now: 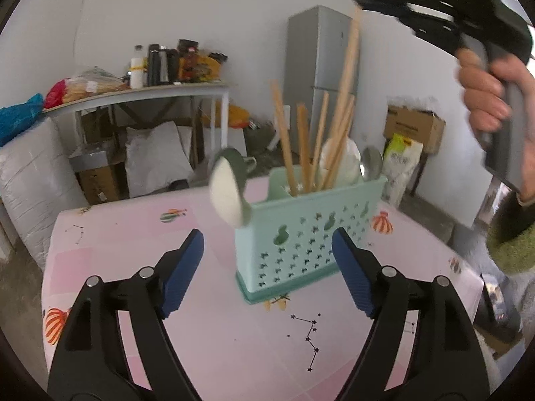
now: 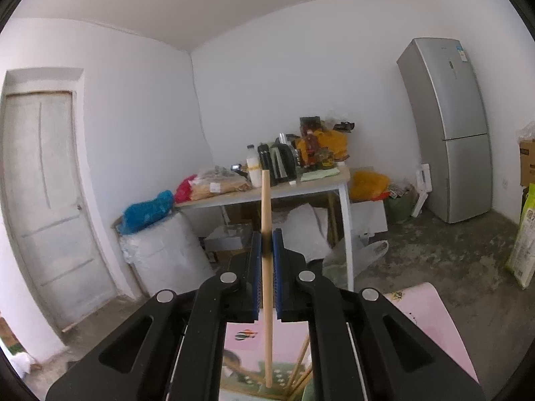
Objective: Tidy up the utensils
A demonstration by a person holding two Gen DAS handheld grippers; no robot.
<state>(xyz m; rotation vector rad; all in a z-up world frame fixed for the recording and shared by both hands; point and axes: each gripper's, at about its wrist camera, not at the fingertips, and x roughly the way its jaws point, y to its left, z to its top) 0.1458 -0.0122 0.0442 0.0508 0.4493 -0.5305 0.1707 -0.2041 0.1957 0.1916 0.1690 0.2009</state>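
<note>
Left gripper (image 1: 267, 260): we find its jaws wide apart at the bottom of the left wrist view, blue pads (image 1: 182, 270) to either side, nothing between them. They hang over the pink patterned tablecloth (image 1: 207, 344), just short of the caddy, touching nothing that we can make out.

Right gripper (image 2: 266, 250): we record it closed on a single wooden chopstick (image 2: 266, 267), pinched between its blue pads at centre frame in the right wrist view. The stick stands near upright, its top rising above the pads and its lower end reaching down toward the caddy at the bottom edge. In the left wrist view this same gripper sits at the upper right, held by a hand (image 1: 488, 100), with the chopstick hanging down from it.

Utensil caddy (image 1: 301, 230): mint green plastic with cut-out perforations, standing upright on the tablecloth at centre frame. We count several wooden chopsticks (image 1: 302, 150) leaning in its rear section, and a metal spoon (image 1: 369, 163) with a white item at its right end.

Ladle (image 1: 227, 193): white bowl with a green back, blurred, at the caddy's left end; we cannot tell whether it rests on the rim or hangs free.

Background: a cluttered side table (image 2: 267, 193) and a grey refrigerator (image 2: 448, 127).
</note>
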